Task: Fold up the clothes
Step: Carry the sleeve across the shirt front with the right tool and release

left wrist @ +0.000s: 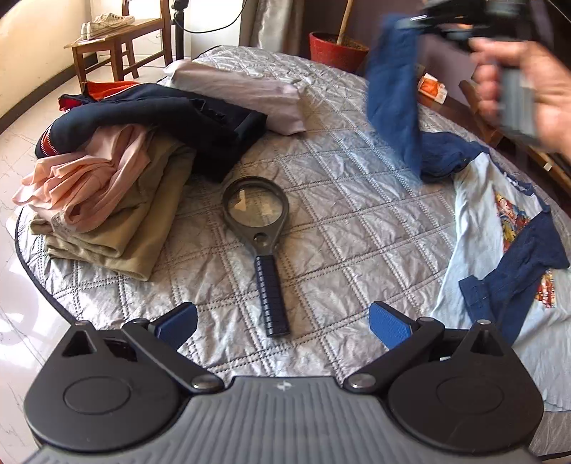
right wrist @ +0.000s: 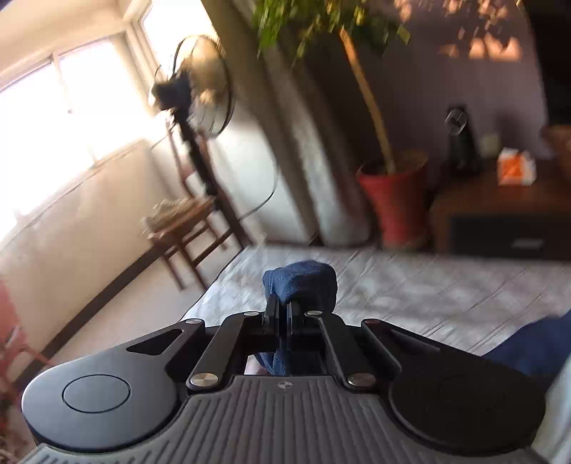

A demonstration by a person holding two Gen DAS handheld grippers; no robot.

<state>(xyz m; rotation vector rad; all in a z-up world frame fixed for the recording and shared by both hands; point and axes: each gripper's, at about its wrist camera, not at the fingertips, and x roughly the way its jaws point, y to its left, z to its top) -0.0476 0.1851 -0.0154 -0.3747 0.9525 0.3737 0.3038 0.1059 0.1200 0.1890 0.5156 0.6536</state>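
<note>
A light blue T-shirt [left wrist: 481, 214] with navy sleeves and a colourful print lies crumpled at the right of the quilted table cover [left wrist: 357, 232]. One navy sleeve [left wrist: 392, 89] is pulled up off the table, and my right gripper [left wrist: 421, 21], held in a person's hand [left wrist: 517, 82], is shut on it. In the right wrist view the jaws of the right gripper [right wrist: 283, 307] are pinched on a bunch of that navy fabric [right wrist: 303, 282]. My left gripper [left wrist: 282, 314] hangs open and empty over the near part of the table.
A pile of folded clothes [left wrist: 117, 178] in peach, khaki and navy takes up the table's left side. A magnifying glass [left wrist: 257, 221] lies in the middle, a pale folded cloth [left wrist: 242, 92] at the back. Beyond stand a red plant pot [left wrist: 335, 50], a chair [left wrist: 107, 39] and a fan [right wrist: 203, 85].
</note>
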